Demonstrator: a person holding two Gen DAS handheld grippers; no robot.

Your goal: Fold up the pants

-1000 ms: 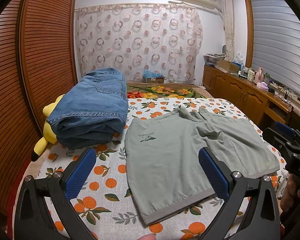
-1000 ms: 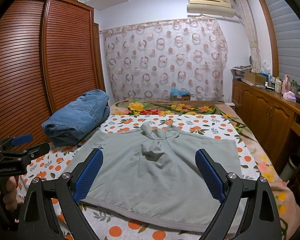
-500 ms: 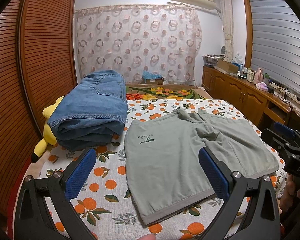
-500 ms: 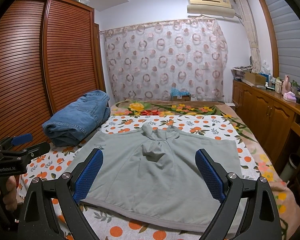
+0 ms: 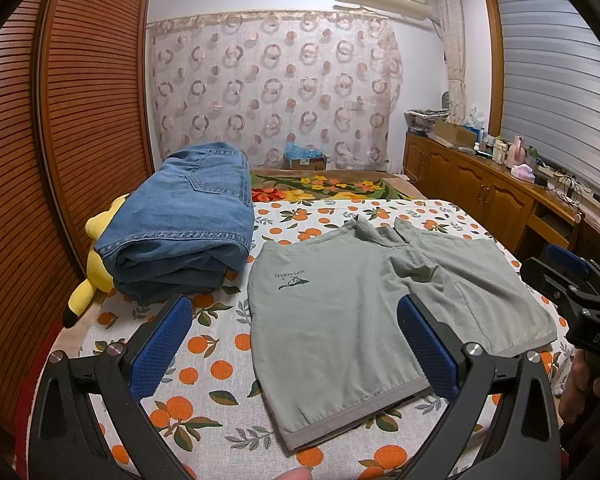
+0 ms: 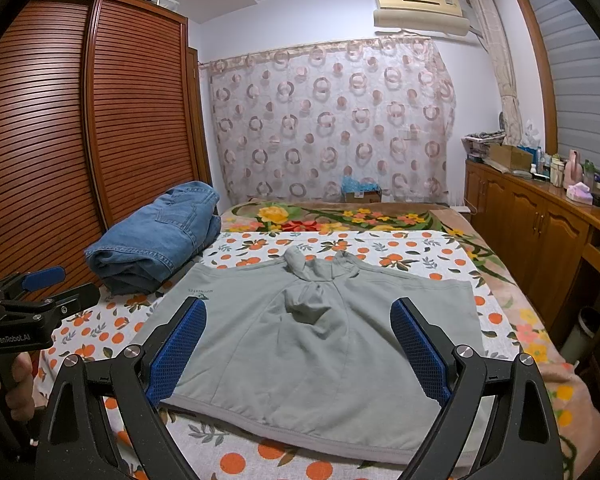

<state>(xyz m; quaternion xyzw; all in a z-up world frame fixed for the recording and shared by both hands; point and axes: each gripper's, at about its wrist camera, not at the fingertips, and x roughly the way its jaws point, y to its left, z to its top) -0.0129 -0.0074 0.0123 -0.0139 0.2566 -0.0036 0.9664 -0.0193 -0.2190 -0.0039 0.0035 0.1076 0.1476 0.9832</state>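
Two garments lie on the bed: one pair of grey-green shorts (image 5: 364, 312) nearby, one folded pair of jeans (image 5: 180, 228) far left. One yellow plush toy (image 5: 94, 264) peeks out beside the jeans. Two grippers, left gripper (image 5: 296, 344) and right gripper (image 6: 298, 344).

The left wrist view looks forward along the left tool (image 5: 294, 332), low over the near edge of the bed (image 5: 204, 412), facing the curtain (image 5: 276, 92) on the far wall; the grey shorts (image 5: 364, 320) lie just ahead of the tool and to its right, the folded jeans (image 5: 184, 224) ahead to its left; the right wrist view looks along the right tool (image 6: 298, 336) the same way, from further right; both share the bed, shorts (image 6: 320, 344), jeans (image 6: 156, 236) and curtain (image 6: 332, 120); each catches the other tool at its frame edge (image 5: 580, 300) (image 6: 20, 312).
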